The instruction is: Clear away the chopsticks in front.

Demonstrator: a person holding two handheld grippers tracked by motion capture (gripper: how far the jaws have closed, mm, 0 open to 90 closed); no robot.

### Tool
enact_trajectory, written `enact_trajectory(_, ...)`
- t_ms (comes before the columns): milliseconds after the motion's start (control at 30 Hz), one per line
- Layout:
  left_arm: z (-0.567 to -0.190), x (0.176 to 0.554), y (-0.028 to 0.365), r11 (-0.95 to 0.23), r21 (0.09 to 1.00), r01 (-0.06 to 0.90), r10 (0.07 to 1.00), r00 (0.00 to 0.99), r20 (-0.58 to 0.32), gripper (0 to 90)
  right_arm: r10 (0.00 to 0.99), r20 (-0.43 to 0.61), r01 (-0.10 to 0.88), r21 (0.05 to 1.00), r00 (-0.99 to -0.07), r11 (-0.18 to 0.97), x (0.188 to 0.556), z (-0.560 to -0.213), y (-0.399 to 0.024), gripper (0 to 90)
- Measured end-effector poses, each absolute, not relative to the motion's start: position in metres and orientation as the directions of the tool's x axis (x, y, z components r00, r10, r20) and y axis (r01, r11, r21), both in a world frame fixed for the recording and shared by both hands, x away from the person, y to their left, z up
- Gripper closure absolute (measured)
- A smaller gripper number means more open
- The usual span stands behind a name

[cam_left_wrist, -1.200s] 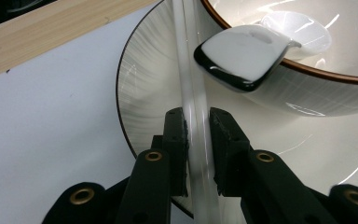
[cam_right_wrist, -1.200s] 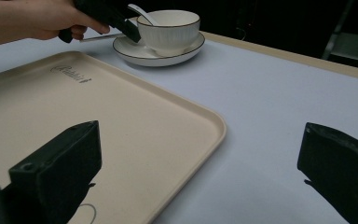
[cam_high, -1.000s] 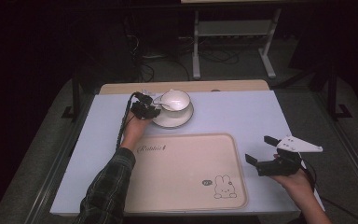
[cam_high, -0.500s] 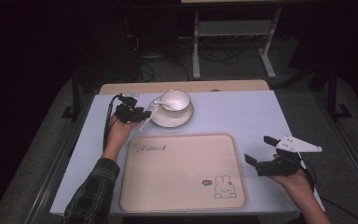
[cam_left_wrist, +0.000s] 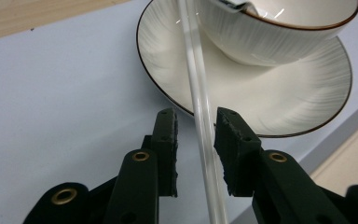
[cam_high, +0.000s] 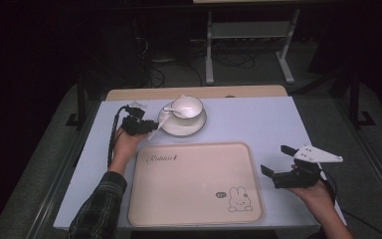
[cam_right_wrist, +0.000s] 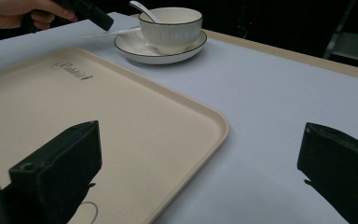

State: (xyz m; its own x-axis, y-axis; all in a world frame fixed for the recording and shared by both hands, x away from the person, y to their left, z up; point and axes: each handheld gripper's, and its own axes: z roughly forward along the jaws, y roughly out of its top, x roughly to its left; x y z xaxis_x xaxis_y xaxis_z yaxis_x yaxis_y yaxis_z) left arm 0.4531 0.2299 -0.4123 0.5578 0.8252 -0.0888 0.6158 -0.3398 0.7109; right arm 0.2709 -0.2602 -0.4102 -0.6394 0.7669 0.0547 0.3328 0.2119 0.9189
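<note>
- At table's far left, left gripper (cam_high: 149,125) sits just beside the saucer (cam_high: 183,124). It has backed off leftward from the cup (cam_high: 187,106) since a second ago, when it was right up against cup and saucer.
- Left jaws have just been closing, with the spoon handle (cam_left_wrist: 200,116) between them. In the left gripper view the pads flank the white handle with small gaps either side, so not clamped yet.
- Spoon handle runs from the cup out over the saucer rim toward the gripper; its bowl end rests on the cup.
- Right gripper (cam_high: 282,164) same spot as before, jaws wide apart, nothing in them, just right of the tray (cam_high: 199,199).
- Tray unchanged: beige, rabbit print, bare.
- Surface: pale blue tabletop (cam_high: 258,119), wooden strip along the far edge.
- Room: dark, metal stand legs and cables on the floor behind.
</note>
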Motion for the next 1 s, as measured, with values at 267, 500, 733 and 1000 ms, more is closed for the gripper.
enact_trajectory(267,-0.418,0.454,0.231,-0.345,0.699,0.627,0.829,0.553,-0.086,70.5,0.766,0.054,0.333,0.918,-0.641,0.214,0.271,-0.41,-0.26,0.0)
enact_trajectory(500,-0.428,0.454,0.23,-0.338,0.687,0.644,0.832,0.545,-0.102,72.5,0.765,0.053,0.334,0.918,-0.641,0.216,0.271,-0.411,-0.26,0.0)
enact_trajectory(733,-0.428,0.453,0.228,-0.348,0.681,0.644,0.834,0.545,-0.088,83.3,0.765,0.053,0.334,0.917,-0.641,0.217,0.272,-0.411,-0.26,0.0)
enact_trajectory(1000,-0.425,0.452,0.229,-0.336,0.685,0.646,0.851,0.52,-0.073,85.6,0.767,0.055,0.335,0.918,-0.64,0.214,0.272,-0.411,-0.26,0.0)
